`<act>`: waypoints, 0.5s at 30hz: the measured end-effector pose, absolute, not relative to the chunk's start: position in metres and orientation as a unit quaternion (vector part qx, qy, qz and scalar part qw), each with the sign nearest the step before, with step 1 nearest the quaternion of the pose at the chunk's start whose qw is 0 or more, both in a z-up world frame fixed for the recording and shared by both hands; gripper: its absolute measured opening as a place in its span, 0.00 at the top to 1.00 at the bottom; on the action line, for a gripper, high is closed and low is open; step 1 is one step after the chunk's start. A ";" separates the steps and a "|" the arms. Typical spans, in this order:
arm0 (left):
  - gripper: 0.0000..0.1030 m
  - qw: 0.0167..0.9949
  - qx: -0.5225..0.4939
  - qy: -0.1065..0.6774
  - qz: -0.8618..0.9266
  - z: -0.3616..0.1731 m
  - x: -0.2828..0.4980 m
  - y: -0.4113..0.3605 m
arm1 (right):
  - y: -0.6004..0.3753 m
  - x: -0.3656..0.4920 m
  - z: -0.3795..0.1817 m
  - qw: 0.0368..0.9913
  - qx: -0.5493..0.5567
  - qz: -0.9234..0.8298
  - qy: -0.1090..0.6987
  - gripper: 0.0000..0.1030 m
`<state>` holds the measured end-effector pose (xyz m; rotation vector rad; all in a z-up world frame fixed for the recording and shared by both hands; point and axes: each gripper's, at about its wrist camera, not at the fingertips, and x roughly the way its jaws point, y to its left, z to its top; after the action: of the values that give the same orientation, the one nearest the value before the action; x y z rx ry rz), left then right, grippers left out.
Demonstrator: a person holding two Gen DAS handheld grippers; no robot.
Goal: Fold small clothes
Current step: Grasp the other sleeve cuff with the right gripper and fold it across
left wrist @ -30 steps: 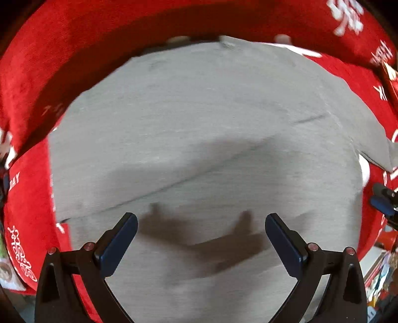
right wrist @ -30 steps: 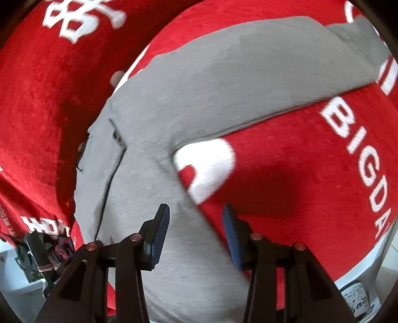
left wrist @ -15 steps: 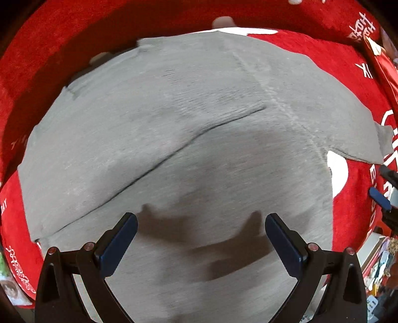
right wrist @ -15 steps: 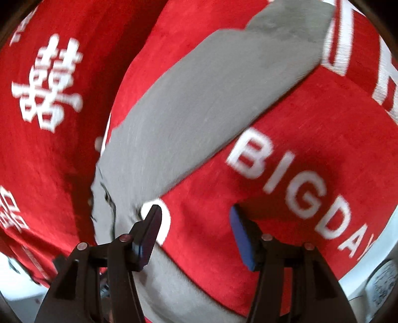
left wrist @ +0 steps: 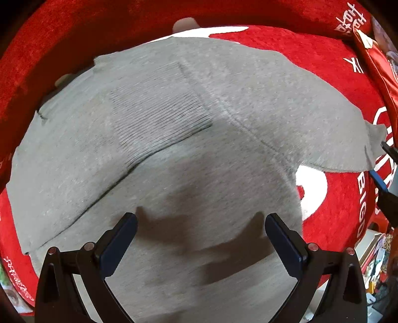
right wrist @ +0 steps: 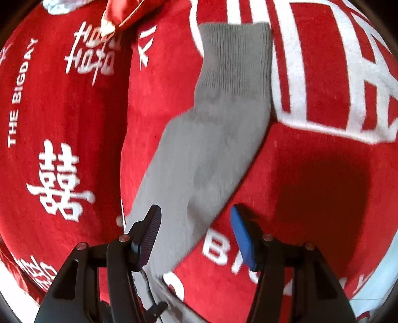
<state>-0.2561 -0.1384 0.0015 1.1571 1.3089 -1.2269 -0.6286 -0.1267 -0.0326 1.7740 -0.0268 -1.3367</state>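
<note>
A grey knit sweater (left wrist: 174,139) lies spread on a red blanket (left wrist: 330,74) with white lettering. Its body fills most of the left wrist view, and one sleeve (left wrist: 323,129) runs out to the right. My left gripper (left wrist: 199,238) hangs straight above the body, jaws wide open and empty, casting its shadow on the cloth. In the right wrist view the same sleeve (right wrist: 214,129) stretches away to its ribbed cuff (right wrist: 236,57). My right gripper (right wrist: 196,231) hovers open over the sleeve, with nothing pinched. Its blue finger (left wrist: 379,179) shows at the left wrist view's right edge.
A red satin pillow (right wrist: 124,15) lies at the far edge of the red blanket (right wrist: 62,124), also seen as a pillow (left wrist: 373,64) at upper right. The blanket's front edge drops off at lower right, where clutter (left wrist: 380,261) sits below.
My left gripper slid across the sweater body toward the sleeve side. My right gripper swung and rolled away from the body along the sleeve, its jaws spreading wider; the cuff has come into view.
</note>
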 end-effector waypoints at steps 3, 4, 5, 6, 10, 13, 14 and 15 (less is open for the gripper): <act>0.00 0.484 0.473 0.536 -0.505 0.003 -0.266 -0.144 | -0.134 -0.640 -0.037 0.441 0.712 -0.546 -0.030 0.40; 0.00 0.485 0.471 0.536 -0.505 0.001 -0.265 -0.150 | -0.138 -0.642 -0.039 0.440 0.711 -0.548 -0.039 0.40; 0.00 0.487 0.469 0.536 -0.506 0.002 -0.267 -0.151 | -0.140 -0.646 -0.041 0.437 0.711 -0.549 -0.052 0.40; 0.00 0.490 0.465 0.536 -0.507 0.004 -0.268 -0.151 | -0.142 -0.648 -0.043 0.435 0.712 -0.547 -0.066 0.40; 0.00 0.499 0.449 0.536 -0.512 0.018 -0.255 -0.156 | -0.148 -0.658 -0.057 0.422 0.735 -0.513 -0.136 0.60; 0.00 0.505 0.441 0.536 -0.513 0.026 -0.248 -0.159 | -0.151 -0.652 -0.062 0.429 0.750 -0.473 -0.173 0.93; 0.00 0.507 0.440 0.536 -0.512 0.030 -0.242 -0.156 | -0.152 -0.649 -0.058 0.442 0.746 -0.464 -0.181 0.93; 0.00 0.509 0.438 0.537 -0.512 0.031 -0.240 -0.157 | -0.155 -0.645 -0.054 0.454 0.744 -0.454 -0.185 0.93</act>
<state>-0.2405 -0.1565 0.0311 1.0543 1.2927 -1.2332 -0.6450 -0.1551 -0.0541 1.8352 -0.4571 -1.1216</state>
